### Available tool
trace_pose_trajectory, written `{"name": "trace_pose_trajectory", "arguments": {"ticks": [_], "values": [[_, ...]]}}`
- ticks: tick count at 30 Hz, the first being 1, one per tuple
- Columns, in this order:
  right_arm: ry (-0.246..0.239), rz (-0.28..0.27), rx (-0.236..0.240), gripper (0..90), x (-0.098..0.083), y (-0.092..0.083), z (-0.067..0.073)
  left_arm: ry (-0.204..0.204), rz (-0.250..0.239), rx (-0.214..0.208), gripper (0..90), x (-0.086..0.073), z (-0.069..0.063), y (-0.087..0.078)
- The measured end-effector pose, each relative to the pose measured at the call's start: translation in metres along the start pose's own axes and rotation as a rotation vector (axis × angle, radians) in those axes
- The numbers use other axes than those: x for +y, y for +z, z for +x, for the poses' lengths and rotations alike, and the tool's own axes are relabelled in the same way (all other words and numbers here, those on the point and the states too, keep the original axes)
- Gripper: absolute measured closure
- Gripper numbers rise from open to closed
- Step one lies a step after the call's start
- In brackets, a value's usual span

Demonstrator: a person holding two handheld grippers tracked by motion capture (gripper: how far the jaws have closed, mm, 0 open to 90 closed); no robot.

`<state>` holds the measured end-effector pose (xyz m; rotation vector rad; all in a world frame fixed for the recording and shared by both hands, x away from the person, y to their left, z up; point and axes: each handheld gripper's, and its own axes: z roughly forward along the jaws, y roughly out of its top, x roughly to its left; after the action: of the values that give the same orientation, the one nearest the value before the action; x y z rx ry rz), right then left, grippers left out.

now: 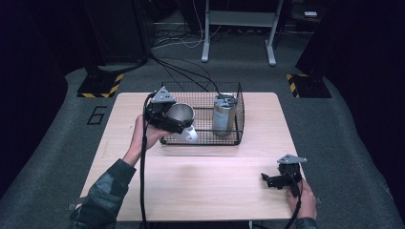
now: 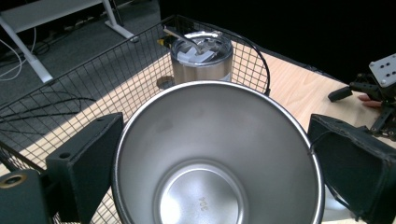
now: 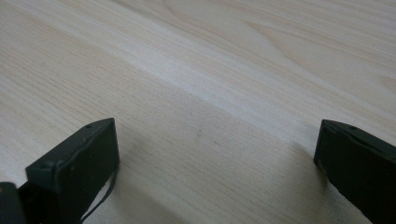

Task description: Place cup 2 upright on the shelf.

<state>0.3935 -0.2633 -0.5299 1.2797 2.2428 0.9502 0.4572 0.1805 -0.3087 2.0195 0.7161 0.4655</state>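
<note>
Our left gripper [image 2: 210,154] clamps the open stainless-steel cup [image 2: 217,154] at the black wire basket [image 1: 236,102], beside the lidded steel tumbler [image 2: 201,58]. Next we lower and release it. Our right gripper [image 1: 279,179] rests open on the wooden counter [image 3: 233,70].

- Steel cups: two. One open cup [image 2: 217,154] sat between the left tool's jaws, one lidded tumbler [image 1: 224,114] stood in the basket.
- Wire baskets: one [image 1: 239,112], on the desk.
- Desks: one [image 1: 200,181], light wood.
- Tools: two, left tool [image 1: 177,125] and right tool [image 1: 270,180].
- Hands: two, left hand [image 1: 148,136] and right hand [image 1: 303,200].
- Hazard-striped bases on the floor: two [image 1: 101,86] [image 1: 305,85].
</note>
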Motion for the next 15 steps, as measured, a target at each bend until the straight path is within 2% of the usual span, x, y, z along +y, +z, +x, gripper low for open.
{"name": "trace_pose_trajectory", "arguments": {"ticks": [15], "values": [[0.006,0.001,0.001,0.0,0.0,0.0,0.0,-0.01,-0.003,0.01,6.5,0.02,0.011,0.014]]}}
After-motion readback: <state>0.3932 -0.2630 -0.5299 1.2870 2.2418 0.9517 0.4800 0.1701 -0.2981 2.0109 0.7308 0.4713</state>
